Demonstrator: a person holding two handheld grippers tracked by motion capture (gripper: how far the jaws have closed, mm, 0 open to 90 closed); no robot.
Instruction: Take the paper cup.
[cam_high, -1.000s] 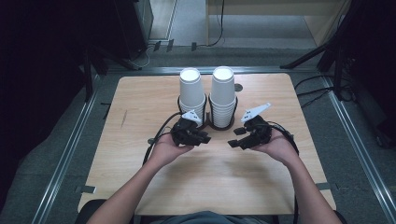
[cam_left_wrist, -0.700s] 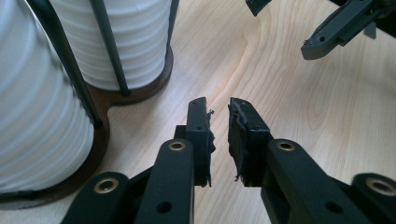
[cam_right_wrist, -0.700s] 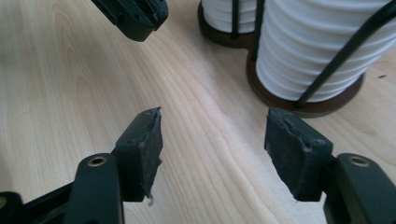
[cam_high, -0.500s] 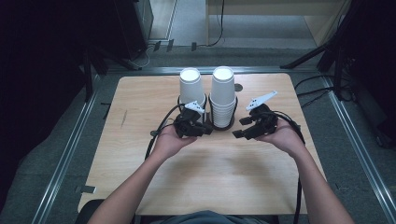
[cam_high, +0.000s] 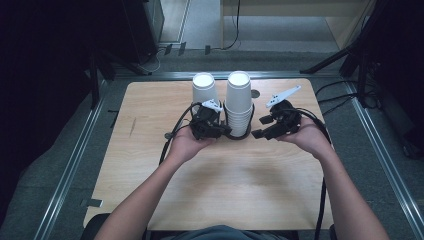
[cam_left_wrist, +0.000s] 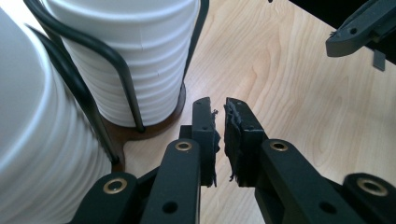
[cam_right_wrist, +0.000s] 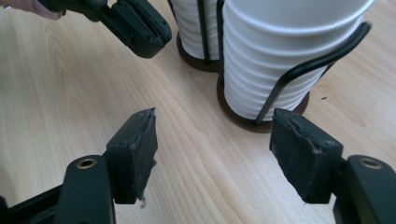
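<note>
Two stacks of white paper cups, a shorter one (cam_high: 205, 90) and a taller one (cam_high: 238, 102), stand in a black wire holder (cam_high: 235, 136) at the table's far middle. My left gripper (cam_high: 220, 131) sits just left of the holder. Its jaws (cam_left_wrist: 217, 105) have just been closing and now stand shut with nothing between them, beside the nearest stack (cam_left_wrist: 135, 56). My right gripper (cam_high: 257, 134) is just right of the holder. Its jaws (cam_right_wrist: 212, 130) have just been opening and stand open, empty, facing the cup stack (cam_right_wrist: 285, 60).
The wooden table (cam_high: 225, 190) has bare room in front of the holder. Metal rails (cam_high: 75, 160) run along both sides of the table. Cables trail from both grippers. The left gripper's jaw (cam_right_wrist: 135, 23) shows in the right gripper view, and the right gripper's jaw (cam_left_wrist: 359, 30) in the left gripper view.
Both hands have lifted and moved away from the person, up to either side of the cup holder. The right gripper's jaws have spread apart.
</note>
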